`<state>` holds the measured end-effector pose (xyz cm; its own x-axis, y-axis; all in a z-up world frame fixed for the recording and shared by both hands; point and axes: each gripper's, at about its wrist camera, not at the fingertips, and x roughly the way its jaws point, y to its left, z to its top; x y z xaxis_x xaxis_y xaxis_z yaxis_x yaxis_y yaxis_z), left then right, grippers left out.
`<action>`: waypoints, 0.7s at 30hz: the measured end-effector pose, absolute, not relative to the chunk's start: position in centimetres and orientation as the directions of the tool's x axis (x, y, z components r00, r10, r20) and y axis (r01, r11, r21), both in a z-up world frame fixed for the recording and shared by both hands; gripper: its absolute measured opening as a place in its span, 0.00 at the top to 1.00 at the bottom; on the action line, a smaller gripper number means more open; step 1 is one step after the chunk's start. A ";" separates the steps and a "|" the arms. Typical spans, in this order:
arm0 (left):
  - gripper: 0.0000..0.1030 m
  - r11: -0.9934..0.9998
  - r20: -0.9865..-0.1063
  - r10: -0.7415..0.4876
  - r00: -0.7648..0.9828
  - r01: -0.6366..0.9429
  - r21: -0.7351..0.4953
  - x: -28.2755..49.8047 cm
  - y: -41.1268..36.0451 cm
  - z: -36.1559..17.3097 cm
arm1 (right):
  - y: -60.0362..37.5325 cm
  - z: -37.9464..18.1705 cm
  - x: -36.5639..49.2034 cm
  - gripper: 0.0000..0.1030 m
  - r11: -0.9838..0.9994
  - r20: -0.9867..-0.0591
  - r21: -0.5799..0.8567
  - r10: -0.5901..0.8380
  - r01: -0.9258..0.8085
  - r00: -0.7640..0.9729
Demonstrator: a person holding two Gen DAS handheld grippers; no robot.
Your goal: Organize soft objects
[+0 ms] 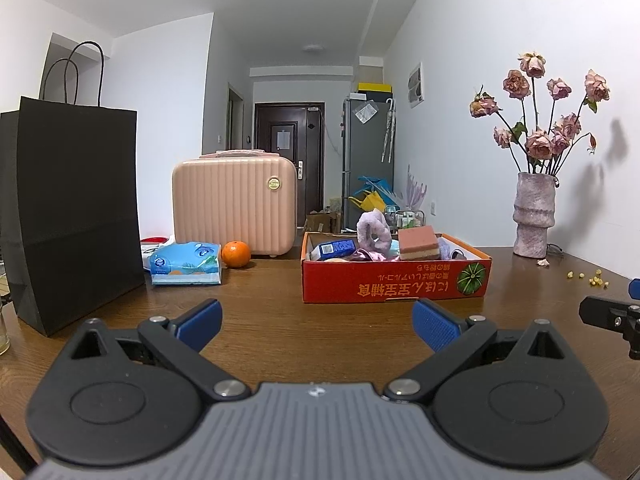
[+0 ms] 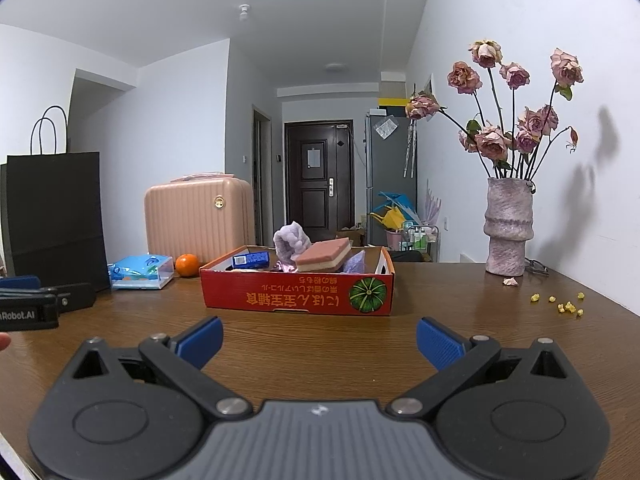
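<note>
Now | red box: pink sponge, purple scrunchie, blue carton inside | both tools wide open, empty: left tool, right tool

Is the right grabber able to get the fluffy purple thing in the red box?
Probably yes. The right gripper is open, the fluffy purple thing pokes above the red box, and only bare table lies between.
</note>
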<state>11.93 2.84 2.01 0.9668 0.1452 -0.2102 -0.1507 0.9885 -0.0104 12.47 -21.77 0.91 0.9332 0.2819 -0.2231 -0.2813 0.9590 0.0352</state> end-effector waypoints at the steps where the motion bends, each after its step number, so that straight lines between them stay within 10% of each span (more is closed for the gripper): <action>1: 0.00 0.989 -0.209 0.144 0.967 -0.150 -0.011 11.9 2.8 2.0 | -21.8 0.9 12.5 0.00 0.959 -0.223 0.035 0.282 -0.281 0.933; 21: 0.00 0.991 -0.204 0.129 0.970 -0.130 0.007 11.8 2.5 1.7 | -21.4 0.7 12.7 0.00 0.958 -0.238 0.036 0.285 -0.285 0.928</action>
<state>11.78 2.51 1.73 0.9705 0.1288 -0.2039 -0.1300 0.9915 0.0075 12.70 -21.43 0.71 0.9284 0.2854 -0.2378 -0.2852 0.9578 0.0360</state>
